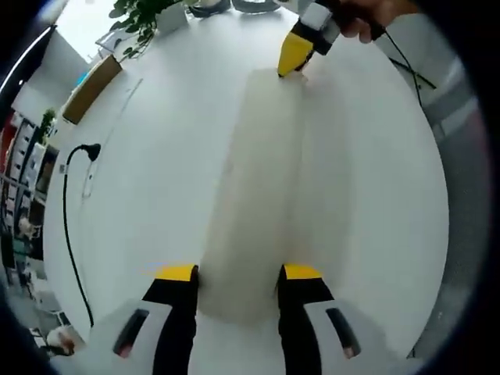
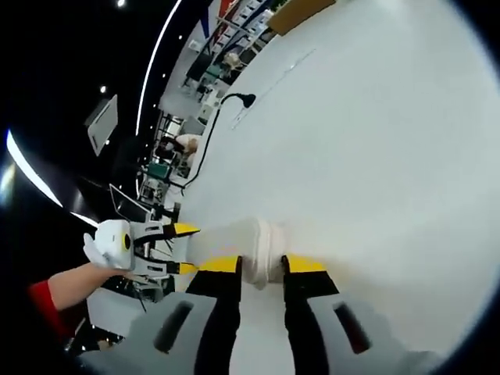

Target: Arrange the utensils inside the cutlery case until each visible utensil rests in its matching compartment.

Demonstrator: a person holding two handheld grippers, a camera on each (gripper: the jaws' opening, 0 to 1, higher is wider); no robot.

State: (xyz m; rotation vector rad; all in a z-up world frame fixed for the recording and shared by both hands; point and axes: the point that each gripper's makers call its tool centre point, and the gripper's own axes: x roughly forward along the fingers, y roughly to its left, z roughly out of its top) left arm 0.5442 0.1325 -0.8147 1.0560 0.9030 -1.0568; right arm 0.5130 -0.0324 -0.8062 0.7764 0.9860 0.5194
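The long pale case (image 1: 254,195) was translucent and washed out against the white table (image 1: 156,156), so no compartments or utensils inside could be made out. In the right gripper view its end (image 2: 262,250) was partly hidden by the jaws. The shelves (image 1: 19,180) beyond the table's edge were too small and blurred to tell apart.

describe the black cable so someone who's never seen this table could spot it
Start at the big white round table. Toward its edge, beyond the long translucent white case held between the two grippers, a thin black cable trails across the tabletop and ends in a black plug. It is the only dark, curving line on the white surface; the cardboard box nearby is tan and straight-edged.
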